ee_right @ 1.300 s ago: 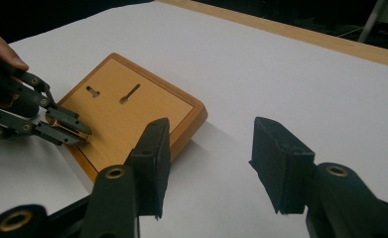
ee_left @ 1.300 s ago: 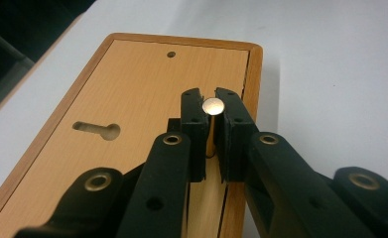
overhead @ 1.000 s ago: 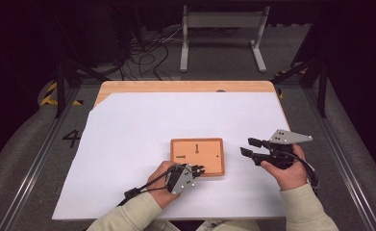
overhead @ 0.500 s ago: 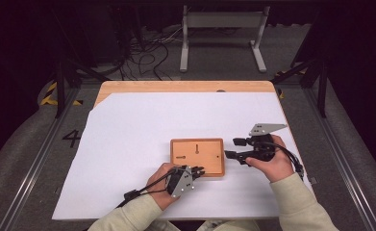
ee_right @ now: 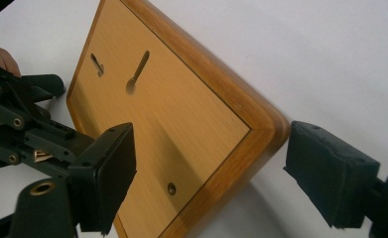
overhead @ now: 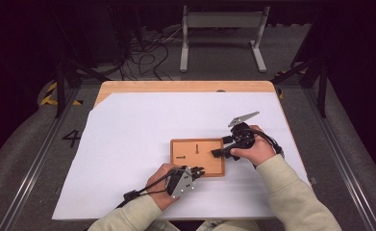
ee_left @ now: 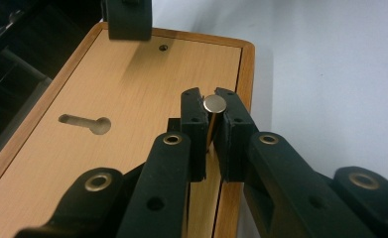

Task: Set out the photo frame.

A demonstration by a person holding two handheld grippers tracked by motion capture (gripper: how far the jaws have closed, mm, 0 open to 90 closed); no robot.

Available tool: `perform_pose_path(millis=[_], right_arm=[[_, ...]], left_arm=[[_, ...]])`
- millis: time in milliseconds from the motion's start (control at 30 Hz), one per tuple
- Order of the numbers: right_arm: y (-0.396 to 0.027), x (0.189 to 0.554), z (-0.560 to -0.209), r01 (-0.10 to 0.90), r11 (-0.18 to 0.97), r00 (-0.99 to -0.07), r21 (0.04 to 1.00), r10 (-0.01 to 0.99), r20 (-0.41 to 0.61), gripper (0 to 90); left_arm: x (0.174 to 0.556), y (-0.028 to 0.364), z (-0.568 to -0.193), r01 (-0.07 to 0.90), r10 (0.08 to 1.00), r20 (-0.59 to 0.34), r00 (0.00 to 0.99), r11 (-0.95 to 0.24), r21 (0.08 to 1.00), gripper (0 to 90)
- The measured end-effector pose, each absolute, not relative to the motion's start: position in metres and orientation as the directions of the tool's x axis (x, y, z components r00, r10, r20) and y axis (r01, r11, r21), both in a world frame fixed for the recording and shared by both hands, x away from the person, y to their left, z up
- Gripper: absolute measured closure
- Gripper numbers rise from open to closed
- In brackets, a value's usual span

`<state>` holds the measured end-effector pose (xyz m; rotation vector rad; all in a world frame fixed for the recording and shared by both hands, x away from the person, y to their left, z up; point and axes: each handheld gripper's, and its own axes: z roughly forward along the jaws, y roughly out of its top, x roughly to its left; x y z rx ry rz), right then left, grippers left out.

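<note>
The left gripper (ee_left: 209,131) is pinching a small brass flat-headed pin (ee_left: 214,104) upright between nearly closed jaws, over the near edge of the flat rectangular wooden board with keyhole slots (overhead: 207,151). Beyond it, the right gripper (overhead: 218,152), beside the board a second ago, is now straddling the board's right corner, jaws spread wide and holding nothing. White paper-covered table (overhead: 142,125) is lying all round.

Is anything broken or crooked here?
Nothing looks broken. The wooden board lies flat and square on the white sheet. The left hand-held gripper pinches a small metal pin upright.
</note>
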<state>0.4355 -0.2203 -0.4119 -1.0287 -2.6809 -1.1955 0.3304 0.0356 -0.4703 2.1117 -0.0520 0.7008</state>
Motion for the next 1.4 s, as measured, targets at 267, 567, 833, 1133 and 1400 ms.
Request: perform_pose_path(millis=[267, 567, 833, 1133, 1400], right_arm=[[-0.208, 0.449, -0.429, 0.629, 0.486, -0.772, 0.607, 0.488, 0.408, 20.6], [-0.206, 0.450, -0.430, 0.619, 0.509, -0.783, 0.598, 0.457, 0.422, 35.0], [-0.209, 0.438, -0.415, 0.552, 0.545, -0.831, 0.631, 0.423, 0.362, 45.2], [-0.210, 0.405, -0.396, 0.385, 0.656, -0.919, 0.649, 0.334, 0.208, 56.7], [-0.204, 0.386, -0.387, 0.255, 0.733, -0.966, 0.631, 0.229, 0.124, 66.4]], left_arm=[[0.331, 0.036, -0.471, -0.283, 0.216, 0.491, 0.844, -0.599, 0.750, 83.6], [0.336, 0.041, -0.461, -0.117, 0.224, 0.288, 0.931, -0.565, 0.817, 68.6], [0.333, 0.071, -0.417, 0.010, 0.232, 0.088, 0.969, -0.392, 0.920, 57.9], [0.349, 0.142, -0.380, 0.037, 0.442, 0.043, 0.896, -0.172, 0.984, 57.5], [0.368, 0.172, -0.393, 0.141, 0.578, -0.004, 0.816, -0.191, 0.971, 58.1]])
